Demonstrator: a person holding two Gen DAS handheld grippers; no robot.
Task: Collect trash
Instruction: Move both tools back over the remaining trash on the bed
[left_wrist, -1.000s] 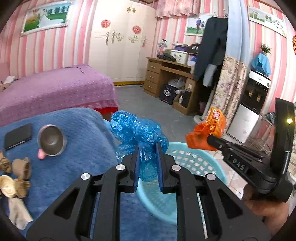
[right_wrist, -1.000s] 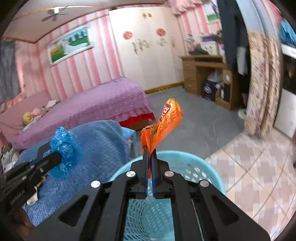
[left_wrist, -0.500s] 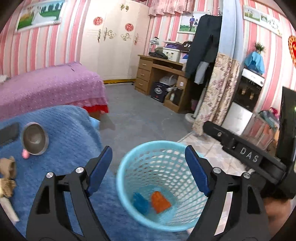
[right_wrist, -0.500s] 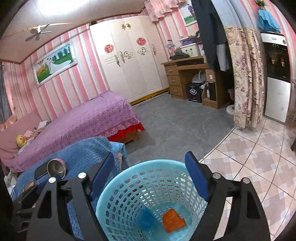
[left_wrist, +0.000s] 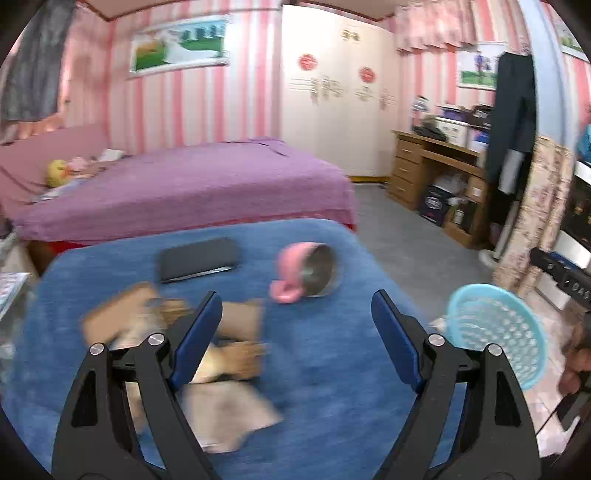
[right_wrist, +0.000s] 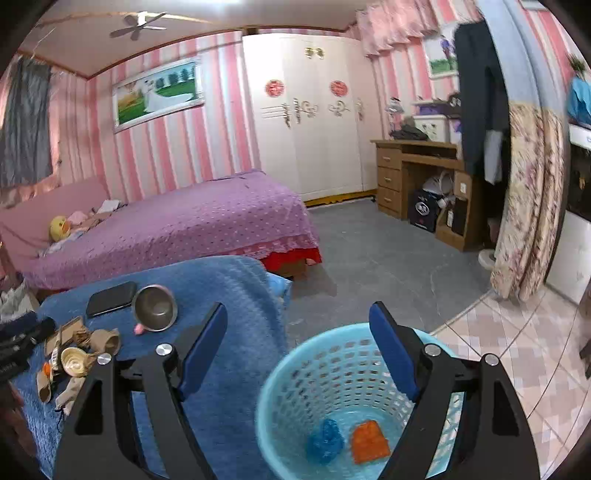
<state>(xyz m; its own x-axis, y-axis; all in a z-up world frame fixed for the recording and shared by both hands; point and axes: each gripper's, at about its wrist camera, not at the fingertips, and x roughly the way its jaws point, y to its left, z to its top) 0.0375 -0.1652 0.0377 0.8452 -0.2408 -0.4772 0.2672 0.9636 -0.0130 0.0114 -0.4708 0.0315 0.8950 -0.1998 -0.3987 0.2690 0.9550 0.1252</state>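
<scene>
Right wrist view: your right gripper hangs with its jaws spread wide and nothing between them, above the light blue basket at lower centre of the frame. Inside the basket, on its bottom, lie a crumpled blue plastic bag and, just beside it to the right, an orange wrapper. Left wrist view: your left gripper is likewise released, jaws wide apart and holding nothing, over the blue-covered surface that fills the lower half of the frame. The remaining trash, brown and beige paper scraps, lies blurred at lower left, partly behind the left finger; in the right wrist view the same scraps sit at the left edge of the frame. Beyond them rest a metal cup with a pink handle, tipped on its side at centre, and a dark phone to its left. The basket appears at the right edge, off the surface. A purple bed crosses the middle of the frame.
</scene>
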